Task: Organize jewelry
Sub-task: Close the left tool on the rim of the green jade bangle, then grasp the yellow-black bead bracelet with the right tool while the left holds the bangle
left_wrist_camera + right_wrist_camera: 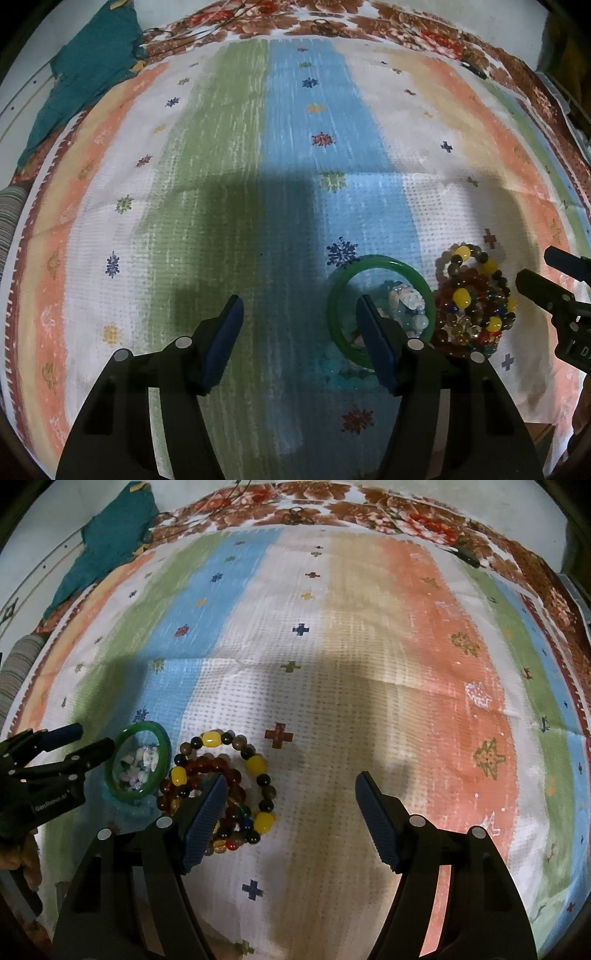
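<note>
Left wrist view shows your left hand-held gripper (297,317) with jaws apart and nothing between the pads; its right finger (376,345) stands in front of the green bangle (341,282), and contact cannot be confirmed. That bangle lies flat on the striped cloth (236,147), ringed around a small heap of pale beads (404,301). Touching or just beside its right edge sits a pile of beaded bracelets (471,310) in red, dark and yellow. Right wrist view shows your right hand-held gripper (291,797) likewise released and empty, its left finger (205,821) covering the near part of that pile. Judgement: the sorting has not visibly begun; both tools are placed for a first pick, one per cluster. The next move calls for each gripper to shift toward its item so that a single piece falls between the pads, since the tangled strands are likely to drag neighbours along. Hard to make out: how many bracelets form the pile, whether the pale beads are strung or loose, and what the bluish smear (341,371) beside the bangle is. No tray or box for the jewelry is in view. Whether the cloth covers a counter or a bed cannot be told.
</note>
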